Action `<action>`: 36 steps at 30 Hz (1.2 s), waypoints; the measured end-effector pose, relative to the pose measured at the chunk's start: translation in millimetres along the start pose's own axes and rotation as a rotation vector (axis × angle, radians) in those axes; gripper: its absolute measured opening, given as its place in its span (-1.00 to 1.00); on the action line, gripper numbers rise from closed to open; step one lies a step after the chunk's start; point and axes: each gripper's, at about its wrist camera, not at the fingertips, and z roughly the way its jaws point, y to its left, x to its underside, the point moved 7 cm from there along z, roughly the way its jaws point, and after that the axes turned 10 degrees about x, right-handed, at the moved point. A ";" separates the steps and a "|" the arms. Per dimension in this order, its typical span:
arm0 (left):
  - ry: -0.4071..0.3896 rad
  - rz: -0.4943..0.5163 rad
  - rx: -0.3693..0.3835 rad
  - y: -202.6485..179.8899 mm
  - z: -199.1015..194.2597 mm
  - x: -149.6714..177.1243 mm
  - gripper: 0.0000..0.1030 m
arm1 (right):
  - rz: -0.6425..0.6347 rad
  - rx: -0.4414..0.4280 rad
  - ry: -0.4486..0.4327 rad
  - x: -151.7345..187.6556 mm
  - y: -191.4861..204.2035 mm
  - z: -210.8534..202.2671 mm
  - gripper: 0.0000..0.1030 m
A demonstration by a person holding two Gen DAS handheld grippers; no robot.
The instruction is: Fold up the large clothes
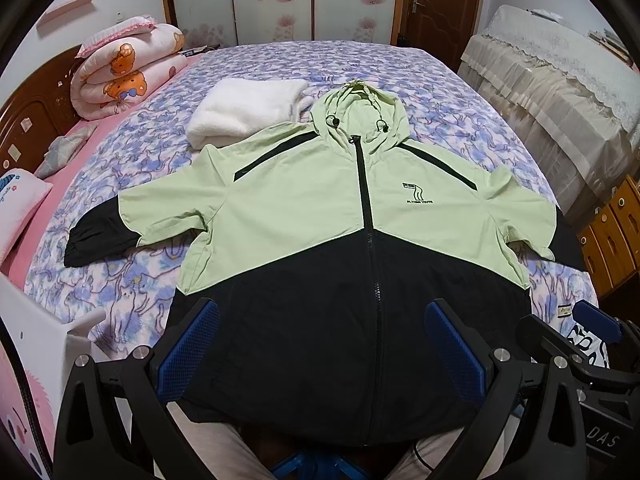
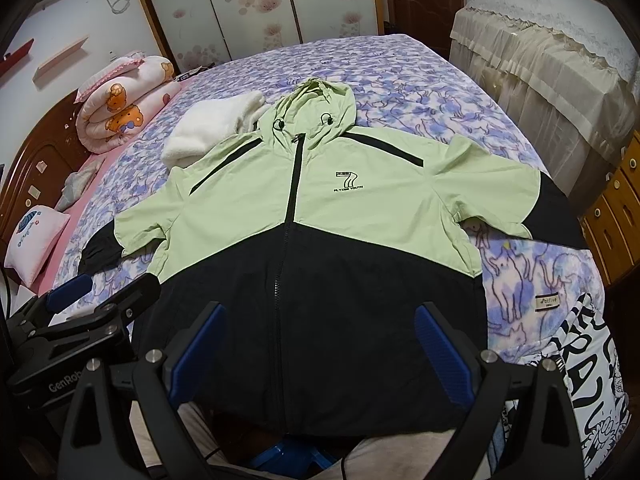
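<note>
Jacket (image 1: 340, 216) in pale green and black lies flat, front up and zipped, on the bed (image 1: 280, 64); its long axis runs away from us, hood toward the far end, hem nearest us, sleeves out sideways. We hold our left gripper (image 1: 322, 344) and right gripper (image 2: 316, 344) spread wide above the hem, gripping nothing.
</note>
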 end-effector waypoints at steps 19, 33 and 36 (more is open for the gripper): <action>0.009 0.038 0.017 -17.9 4.4 -7.7 0.99 | 0.041 0.008 -0.039 -8.9 -14.1 -3.7 0.85; -0.009 0.127 0.008 -54.9 14.8 -48.0 0.99 | 0.097 0.037 -0.119 -50.4 -61.2 -3.7 0.85; -0.023 0.138 0.011 -65.7 16.9 -60.2 0.99 | 0.102 0.039 -0.135 -58.0 -70.1 -3.1 0.85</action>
